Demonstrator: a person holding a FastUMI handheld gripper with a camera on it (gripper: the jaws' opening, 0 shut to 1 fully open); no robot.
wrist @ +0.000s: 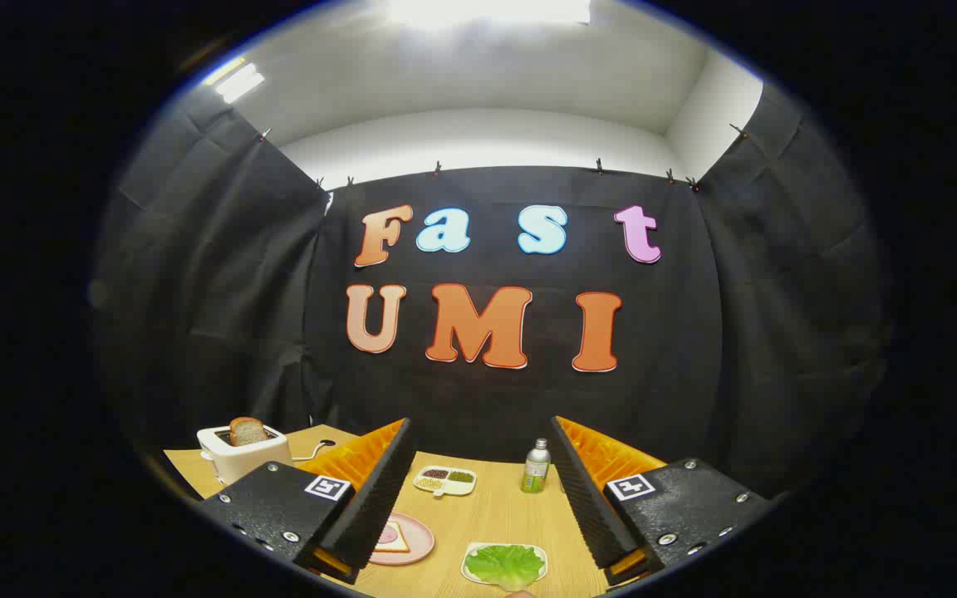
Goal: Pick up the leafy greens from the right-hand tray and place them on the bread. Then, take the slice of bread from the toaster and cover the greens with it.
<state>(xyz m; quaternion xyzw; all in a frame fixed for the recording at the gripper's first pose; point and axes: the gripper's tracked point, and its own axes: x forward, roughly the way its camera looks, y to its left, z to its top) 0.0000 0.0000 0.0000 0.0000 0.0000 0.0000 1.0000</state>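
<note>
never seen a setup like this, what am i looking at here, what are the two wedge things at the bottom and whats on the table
The two wedges are the fingers of a hand-held gripper; the camera rides on it and looks forward between them. They stand open, holding nothing. Ahead on the wooden table lie leafy greens on a tray, a pink plate with bread, a small divided dish and a bottle. Beyond the left finger stands a toaster with a bread slice sticking out.

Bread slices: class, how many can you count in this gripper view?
2. One bread slice stands in the toaster; another lies on the pink plate, partly behind the open gripper's finger.
</note>
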